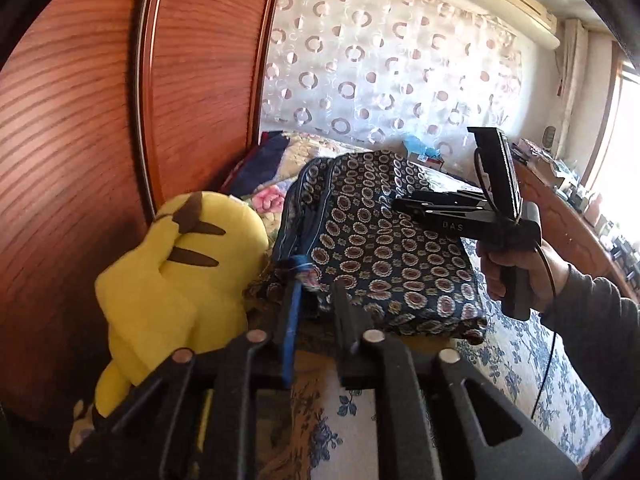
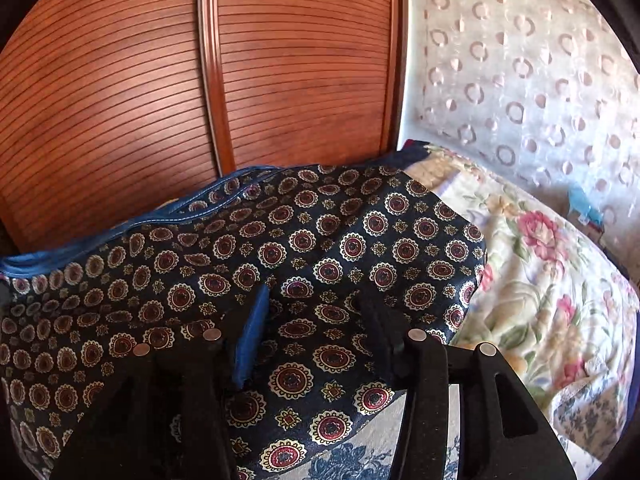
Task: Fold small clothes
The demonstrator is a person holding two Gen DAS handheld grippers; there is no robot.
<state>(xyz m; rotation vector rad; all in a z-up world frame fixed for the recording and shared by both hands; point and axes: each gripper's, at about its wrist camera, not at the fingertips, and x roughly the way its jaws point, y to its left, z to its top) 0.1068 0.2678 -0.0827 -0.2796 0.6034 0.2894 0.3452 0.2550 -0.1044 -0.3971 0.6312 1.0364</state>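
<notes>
A folded dark navy garment point(image 1: 380, 260) with a round medallion print and a blue hem lies on the bed. My left gripper point(image 1: 318, 284) points at its near left corner. Its fingers stand a little apart, with the blue hem just at their tips and not pinched. A hand holds my right gripper point(image 1: 400, 204) over the garment's top right part. In the right wrist view this gripper point(image 2: 314, 300) is open just above the garment point(image 2: 320, 232), with only flat cloth showing between the fingers.
A yellow plush toy point(image 1: 176, 272) leans against the wooden wardrobe door point(image 1: 80, 120) just left of the garment. A floral blanket point(image 2: 540, 280) lies to the right of it. The bed sheet point(image 1: 520, 360) is white with blue flowers. A cluttered wooden desk point(image 1: 560, 208) stands far right.
</notes>
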